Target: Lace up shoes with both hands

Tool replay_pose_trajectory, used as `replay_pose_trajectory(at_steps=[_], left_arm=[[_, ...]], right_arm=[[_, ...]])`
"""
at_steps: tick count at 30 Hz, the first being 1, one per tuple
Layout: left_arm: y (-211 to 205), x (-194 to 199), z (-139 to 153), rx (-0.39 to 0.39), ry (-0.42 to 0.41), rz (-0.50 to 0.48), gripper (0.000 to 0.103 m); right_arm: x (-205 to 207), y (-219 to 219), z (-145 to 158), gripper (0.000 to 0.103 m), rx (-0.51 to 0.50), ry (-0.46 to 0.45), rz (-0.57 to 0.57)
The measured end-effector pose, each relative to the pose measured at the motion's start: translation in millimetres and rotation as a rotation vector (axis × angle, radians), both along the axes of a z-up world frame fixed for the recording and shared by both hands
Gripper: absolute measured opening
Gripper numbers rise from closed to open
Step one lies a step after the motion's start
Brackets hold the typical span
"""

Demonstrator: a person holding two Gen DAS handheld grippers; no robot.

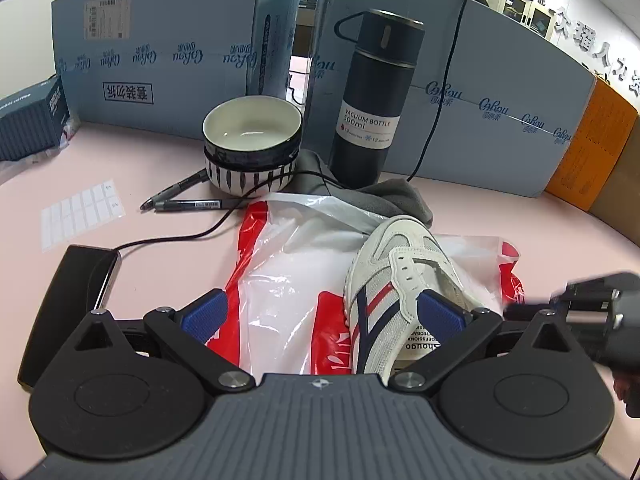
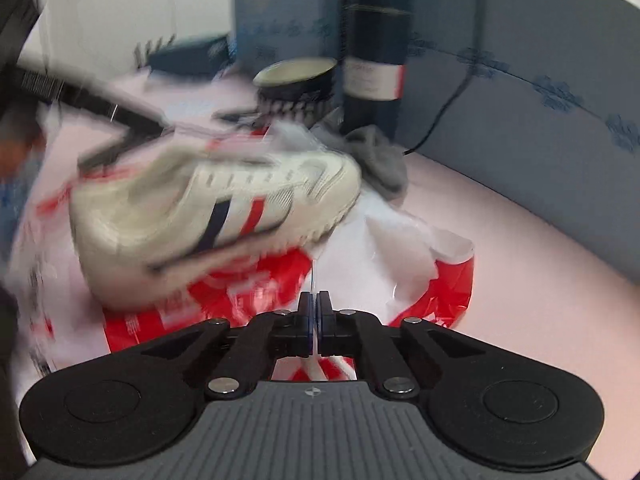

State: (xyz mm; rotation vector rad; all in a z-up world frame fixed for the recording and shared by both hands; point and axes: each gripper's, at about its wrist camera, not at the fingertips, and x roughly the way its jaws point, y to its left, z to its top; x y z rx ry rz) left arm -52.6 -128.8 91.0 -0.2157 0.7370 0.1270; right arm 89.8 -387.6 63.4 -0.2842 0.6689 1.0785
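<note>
A white sneaker (image 1: 400, 280) with navy and red stripes lies on a red and white plastic bag (image 1: 280, 280), toe pointing away. My left gripper (image 1: 322, 314) stands open over the bag, and its right blue pad (image 1: 440, 314) is at the shoe's near side. In the blurred right wrist view the sneaker (image 2: 224, 208) lies on its side to the left. My right gripper (image 2: 315, 308) is shut just in front of it, with a thin white shoelace (image 2: 316, 362) running between its pads. The right gripper's body (image 1: 592, 308) shows blurred at the right edge of the left wrist view.
Behind the shoe stand stacked bowls (image 1: 252, 144) and a dark vacuum bottle (image 1: 372, 100), with a grey cloth (image 1: 384, 200) at their foot. Two pens (image 1: 180, 200), a black cable (image 1: 208, 232), a phone (image 1: 68, 304) and a label sheet (image 1: 80, 212) lie at left. Blue cardboard panels (image 1: 160, 48) wall the back.
</note>
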Motion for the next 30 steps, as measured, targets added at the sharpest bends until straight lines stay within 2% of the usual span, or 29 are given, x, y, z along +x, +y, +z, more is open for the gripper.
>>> replay_pose_trajectory(at_steps=[2, 4, 7, 13, 24, 26, 28, 30], left_arm=[[-0.6, 0.8, -1.7, -0.003, 0.009, -0.003, 0.101], [-1.3, 1.1, -2.8, -0.002, 0.016, -0.007, 0.101], [-1.4, 0.7, -3.2, 0.002, 0.019, -0.008, 0.101], [0.4, -2.2, -6.4, 0.003, 0.039, 0.007, 0.102], [-3.5, -2.8, -11.6, -0.005, 0.053, -0.007, 0.102], [-6.0, -0.2, -12.6, -0.001, 0.054, -0.026, 0.102], [-9.7, 4.1, -15.9, 0.011, 0.062, -0.051, 0.102], [-13.8, 7.4, -20.2, 0.030, 0.069, -0.075, 0.100]], right_arm=[[11.4, -2.3, 12.0, 0.002, 0.090, 0.056, -0.067], [20.0, 0.5, 19.7, 0.002, 0.129, 0.067, -0.112], [24.5, 16.0, 12.3, 0.002, 0.060, 0.025, -0.119], [26.8, 33.1, -14.4, 0.002, 0.004, 0.003, -0.119], [28.7, 30.4, -32.7, 0.004, 0.034, 0.015, -0.117], [29.4, 30.9, -33.5, 0.010, 0.047, 0.024, -0.116], [29.6, 31.4, -34.9, 0.024, 0.061, 0.036, -0.118], [29.7, 32.5, -37.0, 0.026, 0.068, 0.044, -0.122]])
